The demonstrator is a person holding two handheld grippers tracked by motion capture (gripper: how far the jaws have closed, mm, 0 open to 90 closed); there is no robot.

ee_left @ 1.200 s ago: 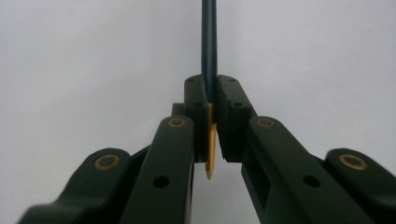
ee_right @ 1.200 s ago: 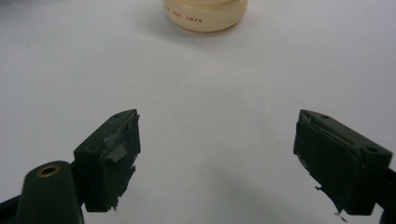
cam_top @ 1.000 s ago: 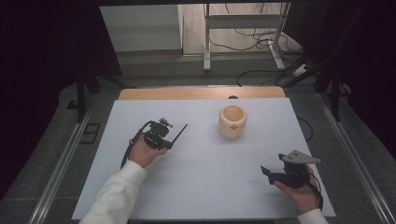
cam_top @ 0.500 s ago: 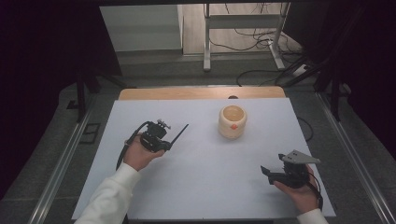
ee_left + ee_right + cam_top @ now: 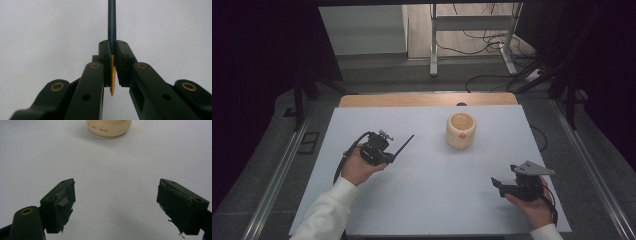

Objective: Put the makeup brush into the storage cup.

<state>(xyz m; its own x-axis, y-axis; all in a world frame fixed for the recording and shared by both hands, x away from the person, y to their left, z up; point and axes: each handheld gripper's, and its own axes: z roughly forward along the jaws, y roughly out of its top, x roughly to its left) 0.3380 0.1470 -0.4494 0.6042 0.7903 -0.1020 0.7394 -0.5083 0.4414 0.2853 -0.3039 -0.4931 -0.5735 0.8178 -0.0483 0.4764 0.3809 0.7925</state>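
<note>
High view: the person's hands are coming in from the bottom edge, one gripper in each, over a bench (image 5: 427, 200) covered in white.
Left gripper (image 5: 388, 153): it is sitting on the left half of the bench, angled up and to the right toward the cup, with its cable looping back by the wrist.
Left jaws: they are pinching a pencil (image 5: 111, 22); in the left gripper view the pads are pressing on it from both sides.
Pencil: its dark shaft is running straight out ahead between the pads, while its sharpened yellowish tip is pointing back toward the camera; in the high view it is sticking out as a thin dark line (image 5: 404, 144) over the white surface, well short of the cup.
Right gripper (image 5: 498, 184): it is resting near the bench's right front corner, grey plate on top, pointing left.
Right jaws: they are standing wide apart in the right gripper view (image 5: 116, 202), with bare white bench between them and worn tape showing on the pads.
Cup (image 5: 460, 130): this cream wooden cup is standing upright right of centre, toward the far side, an orange mark on its near wall; the right gripper view is catching its base (image 5: 109, 128) with small printed lettering.
Left sleeve (image 5: 324, 215): white, reaching in at the lower left.
</note>
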